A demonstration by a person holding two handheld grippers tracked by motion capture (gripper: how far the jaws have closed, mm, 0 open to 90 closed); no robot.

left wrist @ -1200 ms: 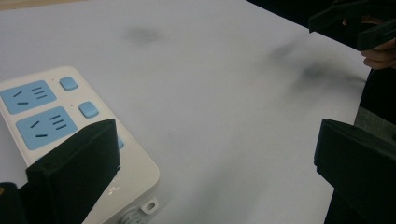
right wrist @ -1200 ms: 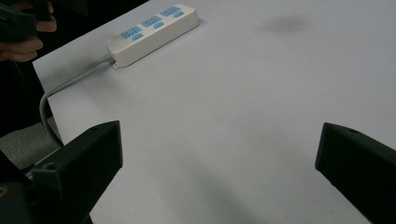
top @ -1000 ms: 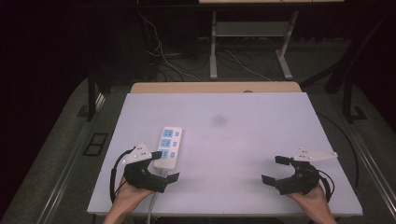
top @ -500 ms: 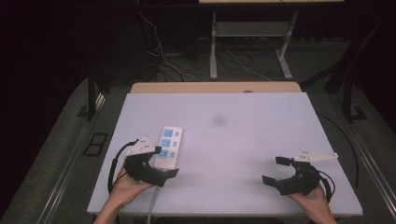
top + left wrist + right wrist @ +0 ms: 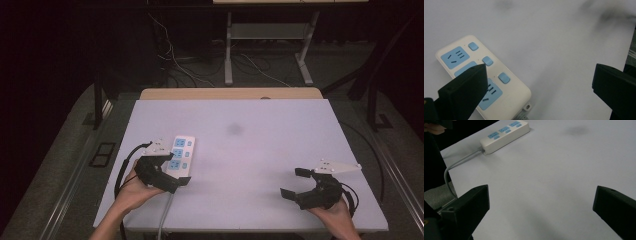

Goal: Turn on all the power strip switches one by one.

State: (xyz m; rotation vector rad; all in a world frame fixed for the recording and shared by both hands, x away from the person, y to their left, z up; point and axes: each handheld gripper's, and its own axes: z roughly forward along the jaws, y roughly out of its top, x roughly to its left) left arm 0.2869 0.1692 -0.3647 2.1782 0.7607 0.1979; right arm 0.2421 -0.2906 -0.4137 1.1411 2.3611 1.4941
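My left gripper (image 5: pixel 169 173) hangs open over the strip (image 5: pixel 179 158) near the table's (image 5: pixel 260 150) left edge; I'd straddle its near end squarely before closing. Right gripper (image 5: pixel 300 184) waits open.

No legible text — not even on the power strip (image 5: pixel 483 75).
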